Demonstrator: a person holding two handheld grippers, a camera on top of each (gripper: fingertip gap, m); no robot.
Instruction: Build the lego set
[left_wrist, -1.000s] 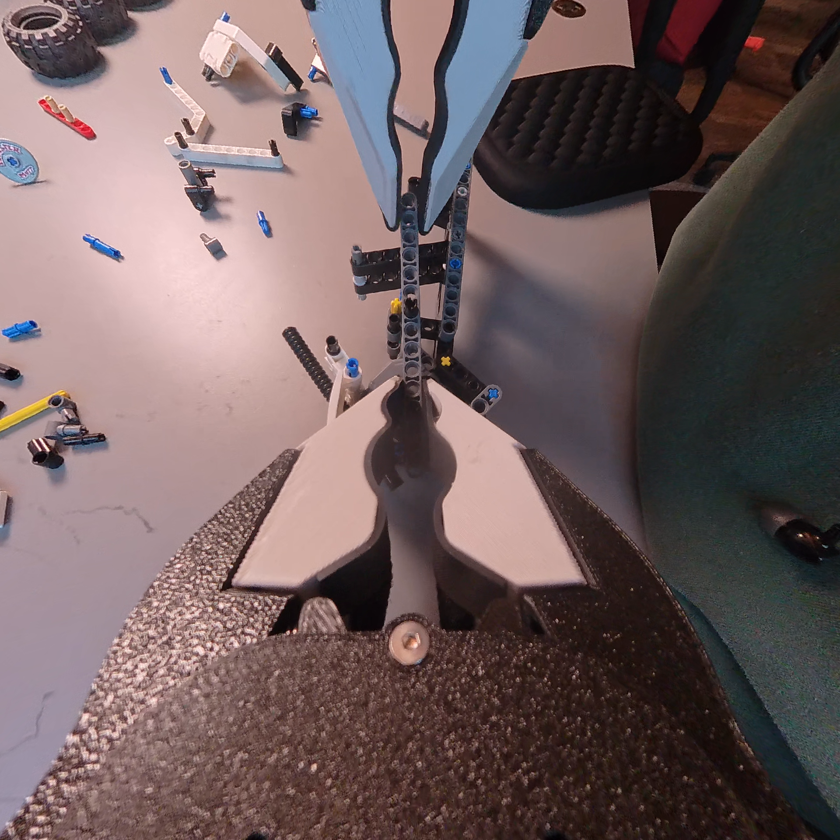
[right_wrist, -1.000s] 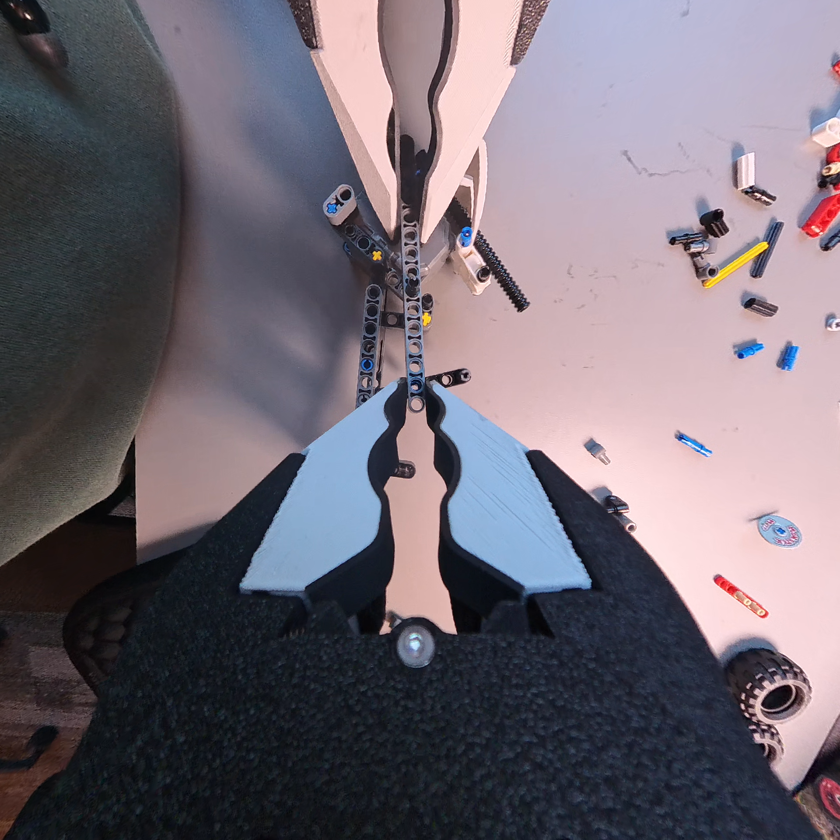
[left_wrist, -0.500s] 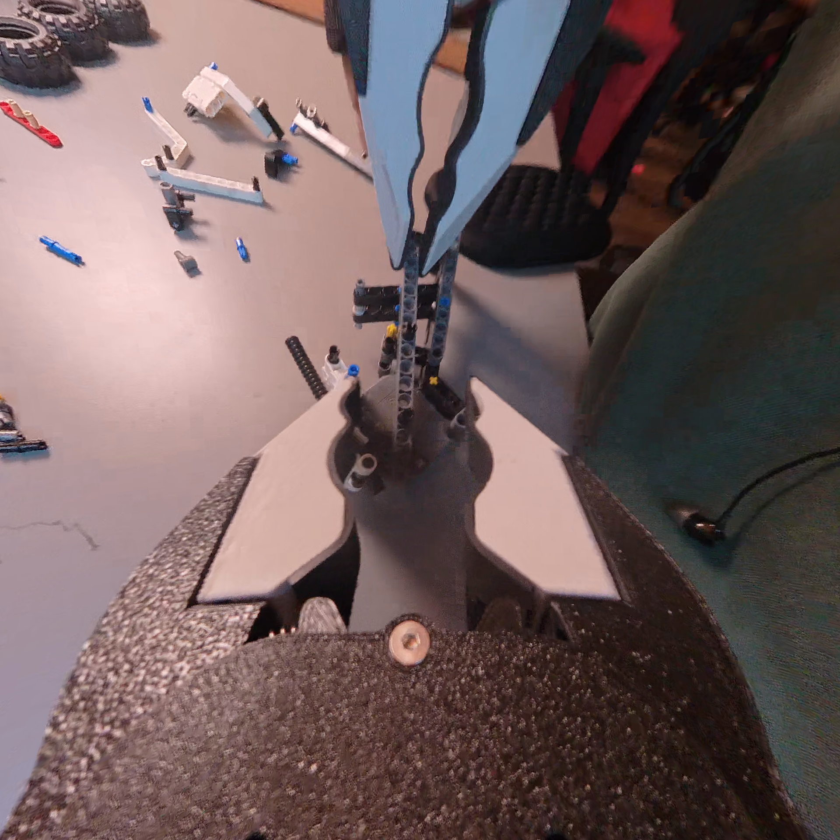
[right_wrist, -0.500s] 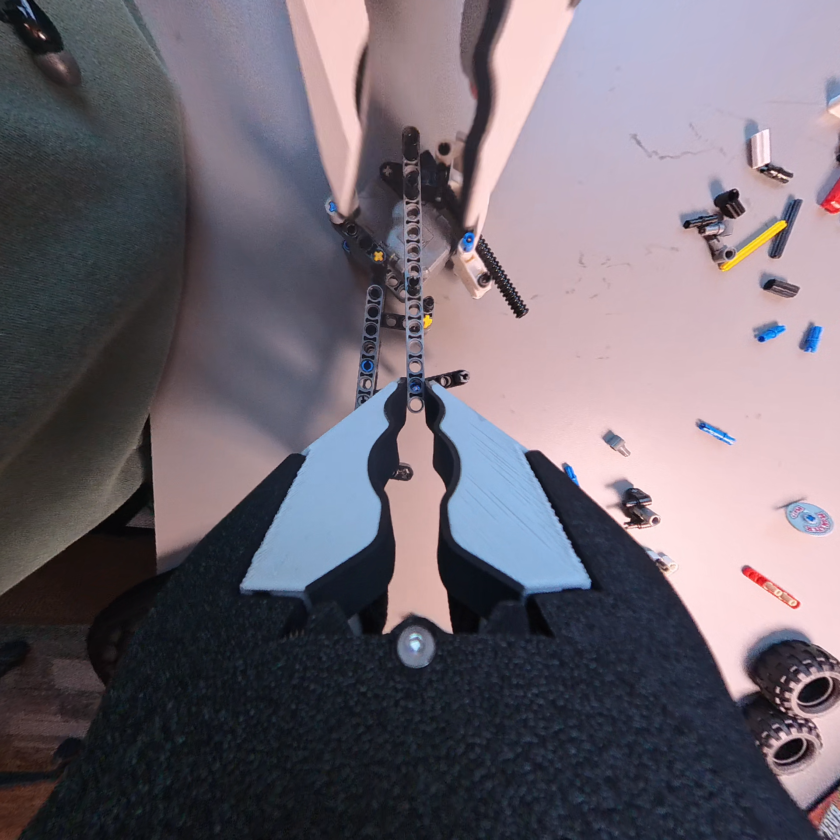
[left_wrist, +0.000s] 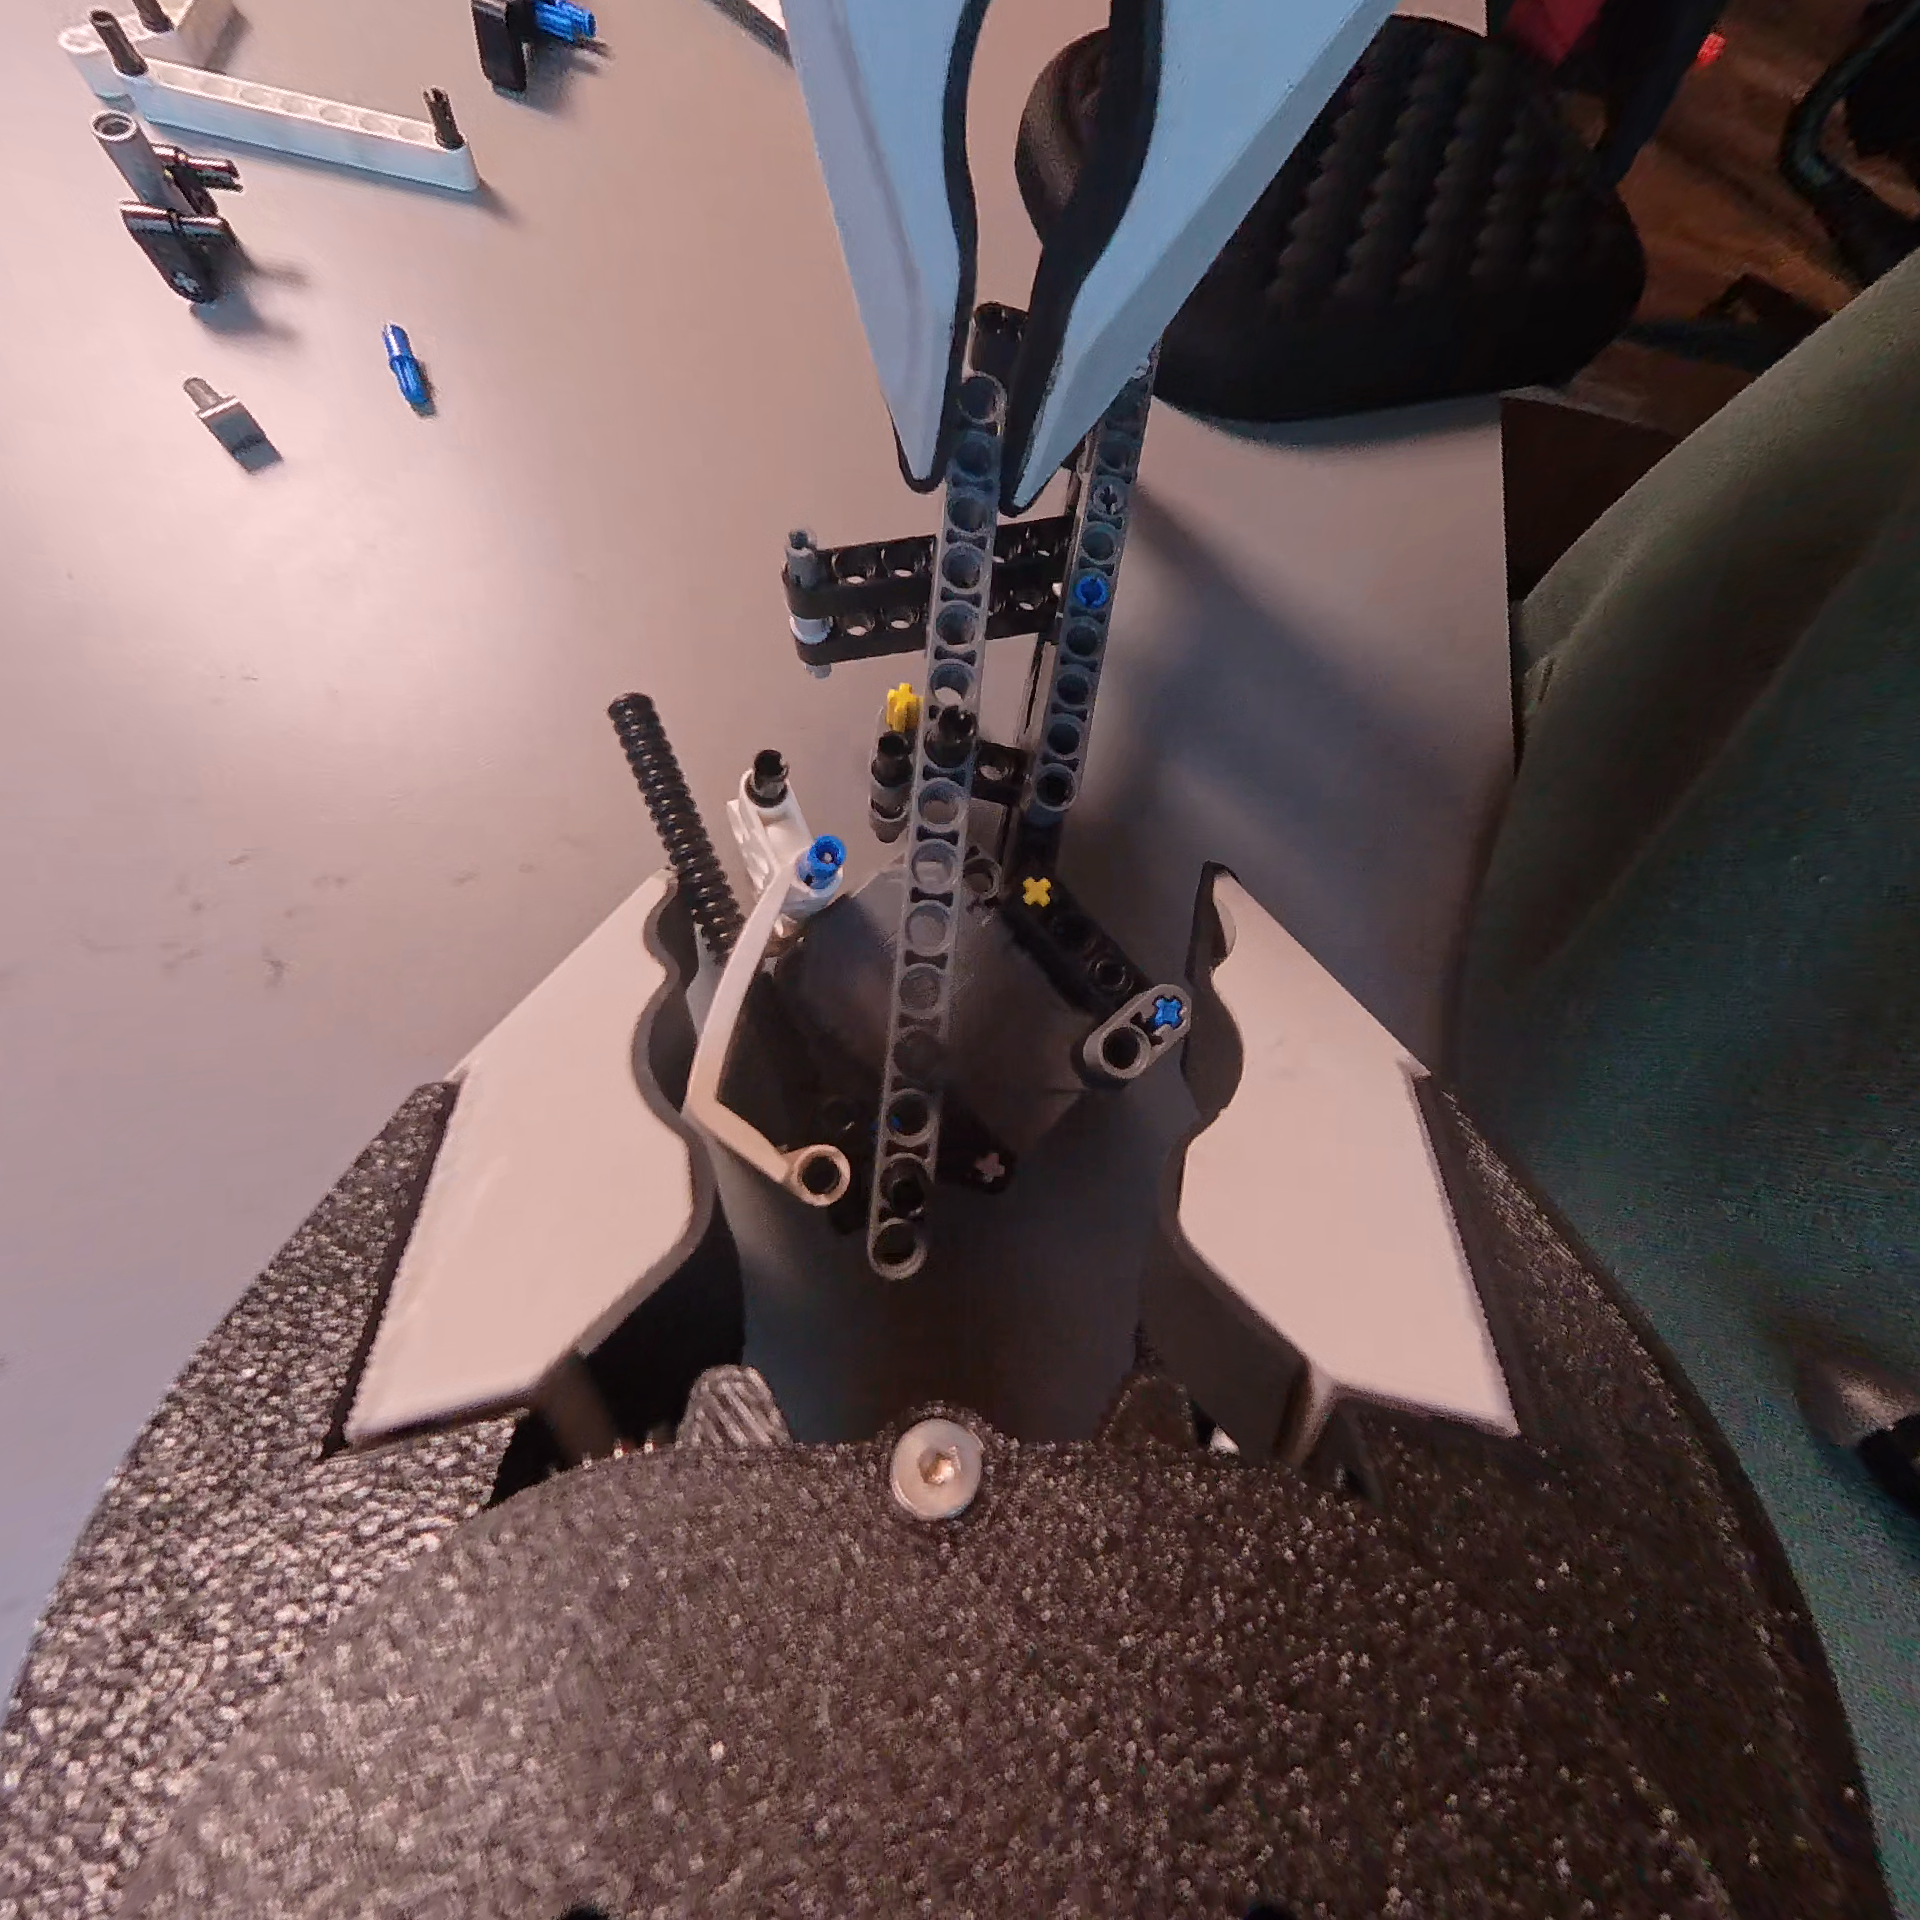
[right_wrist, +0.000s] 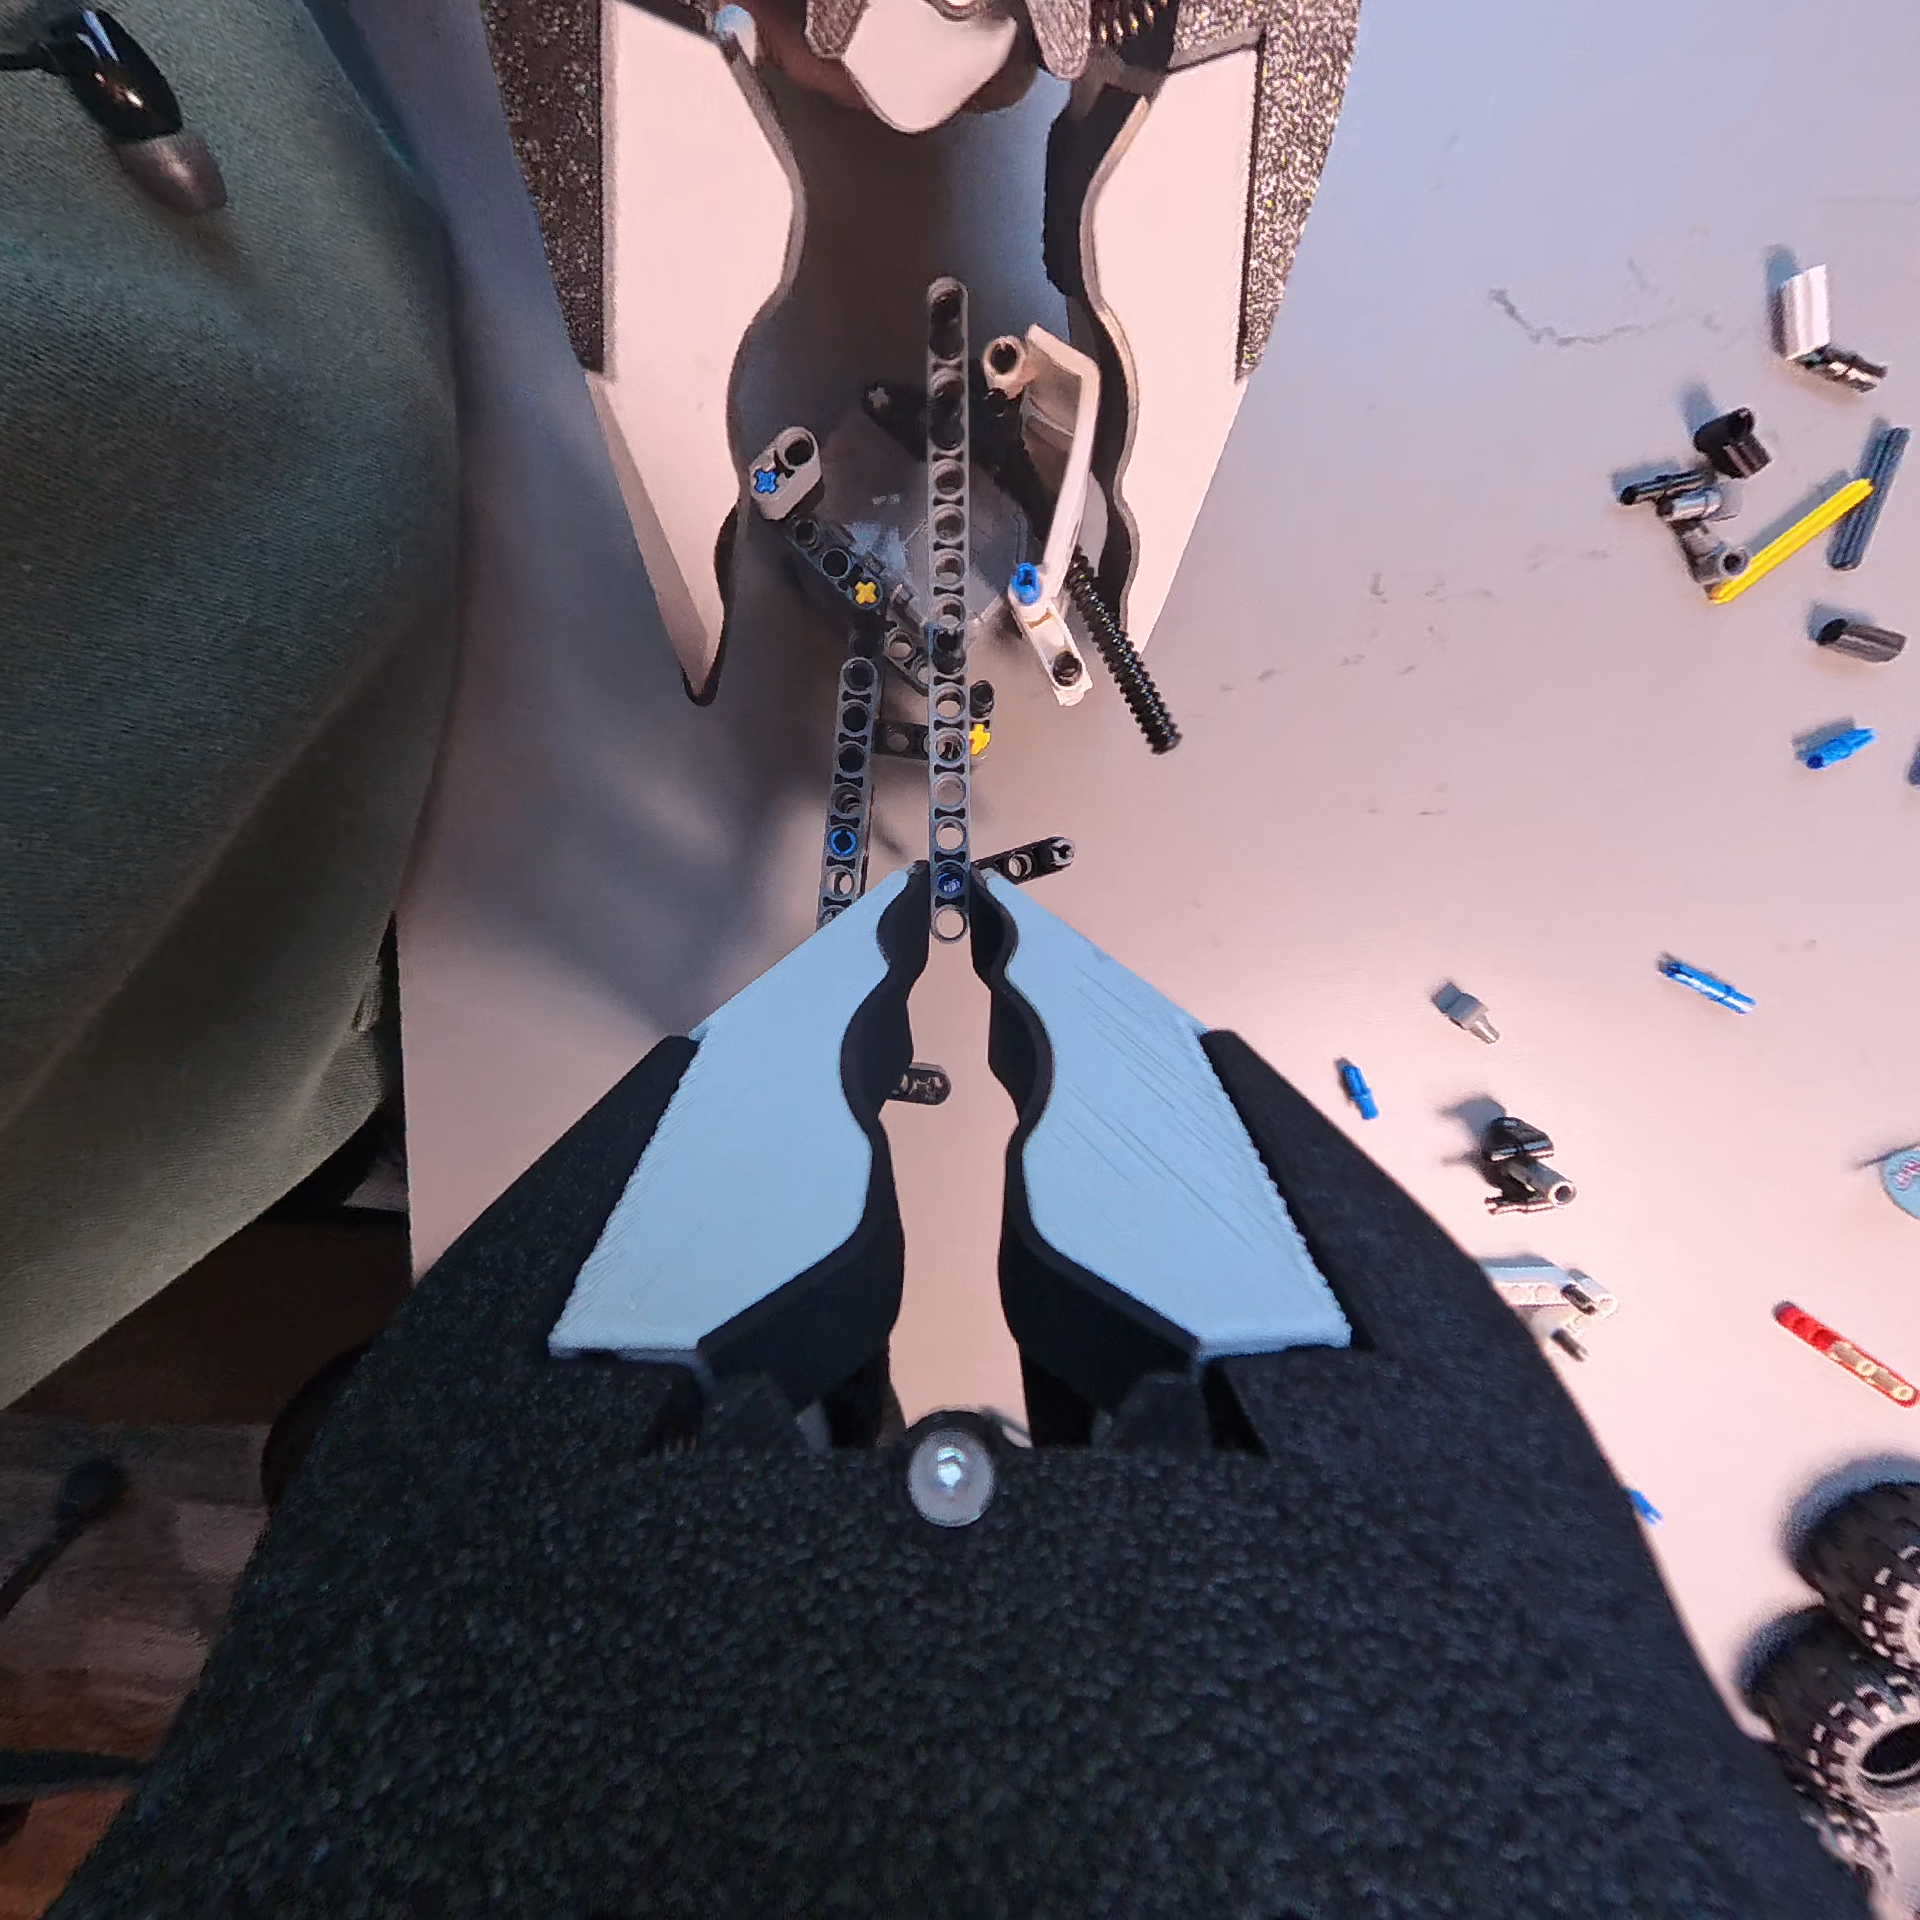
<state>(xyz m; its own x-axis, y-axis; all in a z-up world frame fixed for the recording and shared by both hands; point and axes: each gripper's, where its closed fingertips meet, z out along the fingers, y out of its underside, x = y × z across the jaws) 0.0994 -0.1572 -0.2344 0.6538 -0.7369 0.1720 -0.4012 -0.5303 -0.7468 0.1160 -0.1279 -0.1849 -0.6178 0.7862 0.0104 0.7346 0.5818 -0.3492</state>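
**Right claw grips the long beam, left claw stands wide around the hub**

Grey surface (left_wrist: 312, 727) carries everything, with a dark chair seat (left_wrist: 1403, 229) beyond its far edge at 1 o'clock in the left wrist view. My right claw (right_wrist: 948, 902) is pinched narrow on one end of the long grey beam (right_wrist: 948, 582) of the lego assembly (left_wrist: 966, 935). My left claw (left_wrist: 935, 1049) stands wide apart, straddling the hub end and, as far as I can see, touching nothing.

I judge the assembly light but loosely pinned, so it may flex or pop apart if twisted. The stiff beam is the safest hold, taken flat across its sides; the thin white curved piece (left_wrist: 727, 1018) and the black ribbed rod (left_wrist: 670, 821) look easy to knock.

Loose pins and connectors lie at 10 to 11 o'clock, including a blue pin (left_wrist: 405, 358) and a white beam (left_wrist: 281, 114). Black tyres (right_wrist: 1860, 1662) sit at 4 o'clock in the right wrist view, well apart.
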